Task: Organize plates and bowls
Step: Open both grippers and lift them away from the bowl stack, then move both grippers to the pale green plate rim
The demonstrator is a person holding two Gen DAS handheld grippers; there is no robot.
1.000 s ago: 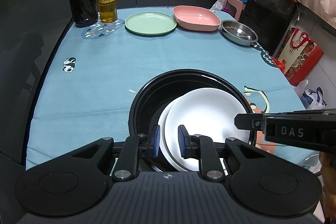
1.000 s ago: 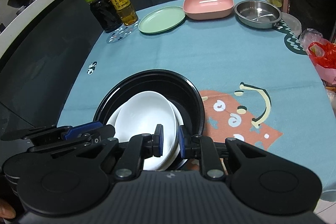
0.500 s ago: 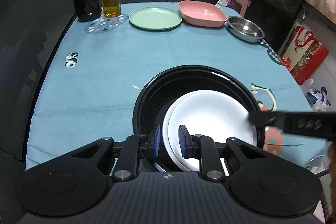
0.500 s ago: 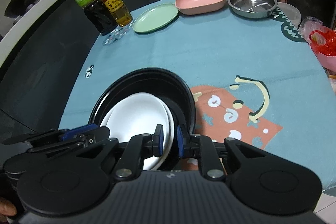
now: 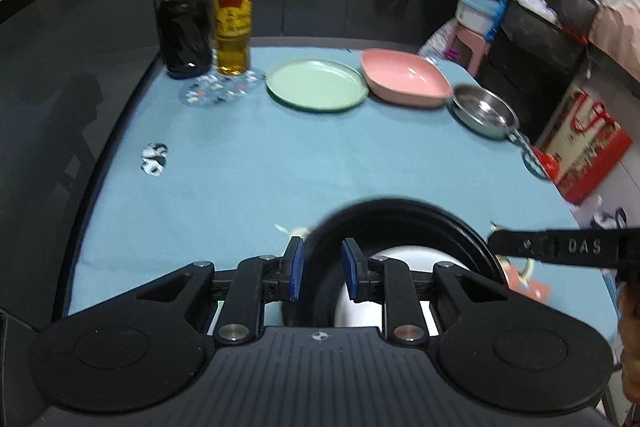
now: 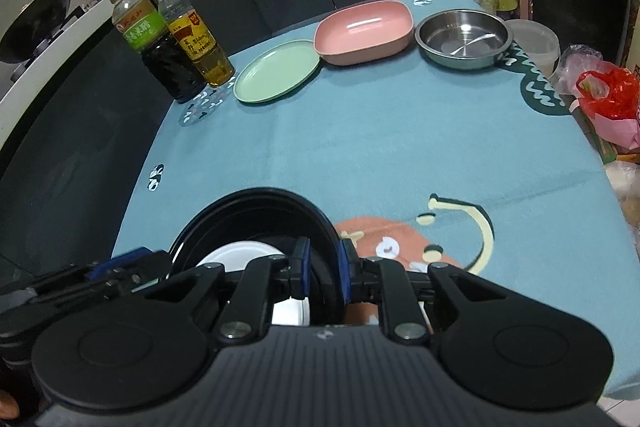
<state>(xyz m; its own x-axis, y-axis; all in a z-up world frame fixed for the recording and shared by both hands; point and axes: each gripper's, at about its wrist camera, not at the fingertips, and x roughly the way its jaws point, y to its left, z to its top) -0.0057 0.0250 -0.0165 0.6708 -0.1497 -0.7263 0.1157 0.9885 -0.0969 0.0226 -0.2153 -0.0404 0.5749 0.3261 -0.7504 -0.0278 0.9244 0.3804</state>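
Left wrist view
- Left tool (image 5: 322,269): bottom centre; jaws opening, with the near left rim of the black bowl between the blue pads, which appear clear of it.
- Black bowl (image 5: 400,211): lower centre-right on the table (image 5: 240,167), blurred.
- White plates (image 5: 400,259): inside the black bowl, low in the frame and partly hidden by the tool.
- Green plate (image 5: 317,85): upper centre, flat on the blue cloth.
- Pink dish (image 5: 404,79): just right of the green plate.
- Steel bowl (image 5: 484,111): right of the pink dish, near the table edge.
- Dark sauce bottle (image 5: 184,7): upper left, upright.
- Yellow oil bottle (image 5: 232,7): just beside the dark bottle, upright.

Right wrist view
- Right tool (image 6: 322,269): bottom centre; clenched on the right rim of the black bowl (image 6: 256,199).
- White plates (image 6: 240,251): in the bowl, lower left of centre, partly covered by the tool.
- Green plate (image 6: 276,73), pink dish (image 6: 364,31), steel bowl (image 6: 464,39): a row across the top of the frame, well apart from the black bowl.
- Clear tub (image 6: 534,41): just right of the steel bowl.
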